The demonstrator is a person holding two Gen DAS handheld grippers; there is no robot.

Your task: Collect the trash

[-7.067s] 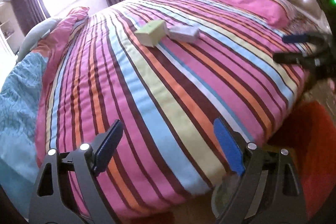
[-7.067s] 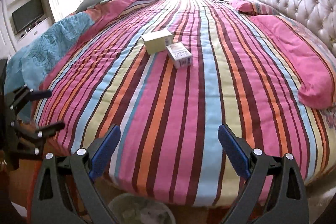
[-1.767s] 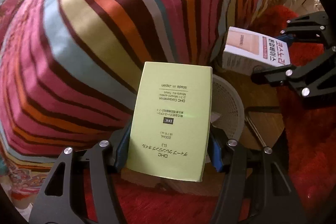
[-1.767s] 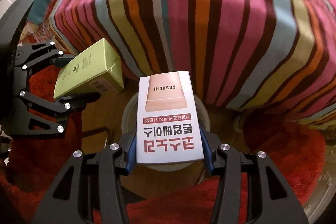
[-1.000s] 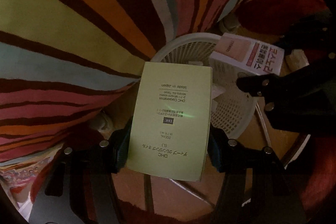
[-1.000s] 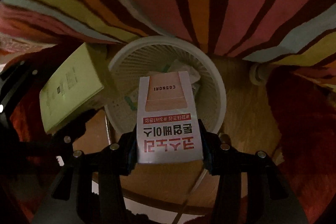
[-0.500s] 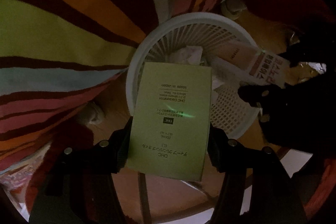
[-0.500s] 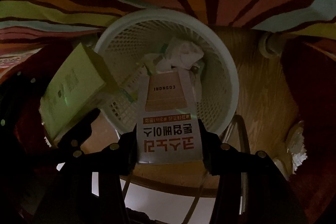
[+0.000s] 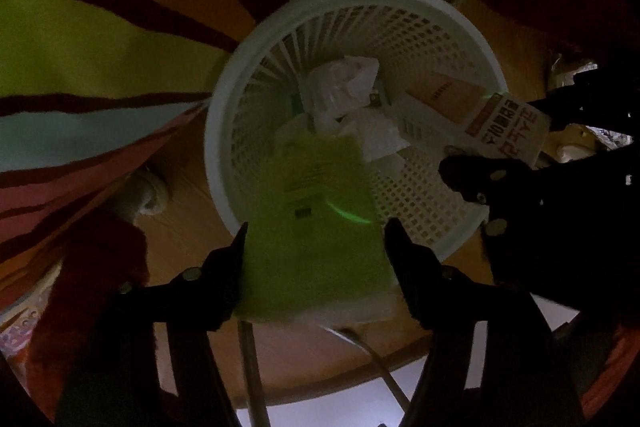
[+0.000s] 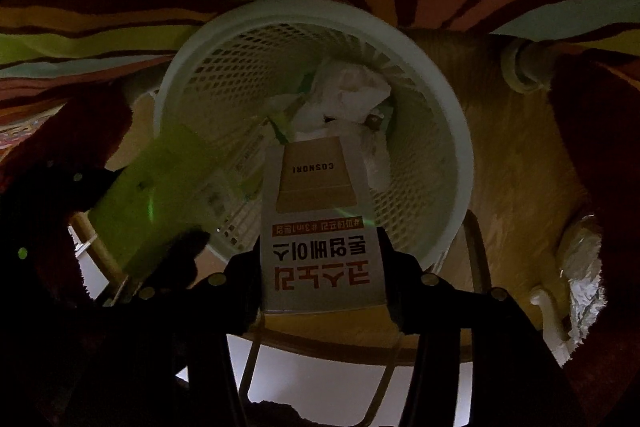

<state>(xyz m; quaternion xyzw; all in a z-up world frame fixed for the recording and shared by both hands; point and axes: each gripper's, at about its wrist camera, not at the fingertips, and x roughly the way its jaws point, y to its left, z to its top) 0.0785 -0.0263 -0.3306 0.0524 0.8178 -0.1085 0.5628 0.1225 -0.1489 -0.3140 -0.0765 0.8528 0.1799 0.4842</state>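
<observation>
The green box [image 9: 316, 227] is sliding out of the left hand-held gripper [image 9: 316, 239], whose jaws have just been opening: the box is blurred, sits lower and farther forward between them than half a second ago, and a dark gap shows along its right edge, so the pads no longer look to be pressing on it. It is hanging over the near rim of the white mesh wastebasket [image 9: 224, 115], pointing down into it.

The white box with red lettering [image 10: 320, 227] is lying between the jaws of the right hand-held gripper [image 10: 320, 259], which have also just been opening. This box is sharper and sits about where it did before; whether the pads are touching its sides cannot be told in the dim light, though the grip appears to be loosening. Its far end is reaching over the basket's rim toward the crumpled white paper [image 10: 344, 95] already inside.

Both grippers have come down closer over the basket, which fills more of each view than a second ago. Around it, the striped bedspread [image 9: 100, 47] is draping down behind, with wooden floor [image 10: 516, 163] and red rug [image 10: 592, 131] beside it.

Judging from this, both boxes are being released together and should be dropping into the basket; the green one, over the rim, could clip it.
</observation>
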